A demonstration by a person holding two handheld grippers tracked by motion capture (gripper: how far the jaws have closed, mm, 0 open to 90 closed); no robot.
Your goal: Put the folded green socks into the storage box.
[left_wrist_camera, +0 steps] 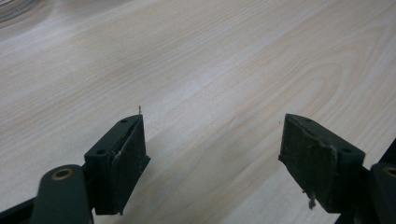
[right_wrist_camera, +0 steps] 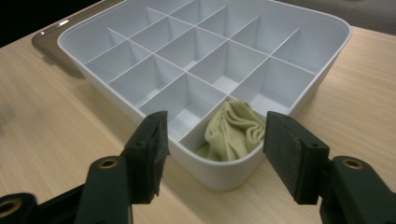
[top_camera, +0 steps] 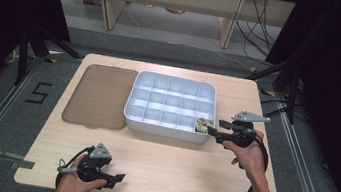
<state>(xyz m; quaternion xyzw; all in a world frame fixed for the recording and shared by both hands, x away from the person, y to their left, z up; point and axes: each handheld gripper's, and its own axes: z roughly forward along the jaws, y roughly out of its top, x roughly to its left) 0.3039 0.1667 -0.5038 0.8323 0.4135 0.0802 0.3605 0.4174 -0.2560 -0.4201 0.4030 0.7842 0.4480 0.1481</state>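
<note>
A white tray (top_camera: 167,132) divided into several compartments lies in the middle of the wooden table. A crumpled beige cloth (top_camera: 201,125) sits in its near right corner compartment. My right gripper (top_camera: 211,130) hovers just outside that corner and points at it. In the right gripper view its jaws stand open (right_wrist_camera: 217,122), apart from the cloth (right_wrist_camera: 233,133) and the tray wall (right_wrist_camera: 229,175), with nothing between them. My left gripper (top_camera: 116,177) rests near the table's front left edge. It is open (left_wrist_camera: 212,123) over bare wood.
A flat brown translucent lid (top_camera: 99,95) lies on the table against the tray's left side, and also appears as the lid (right_wrist_camera: 46,39) beyond the tray. The other compartments hold nothing. Bare table top (top_camera: 174,162) stretches between the two hands.
</note>
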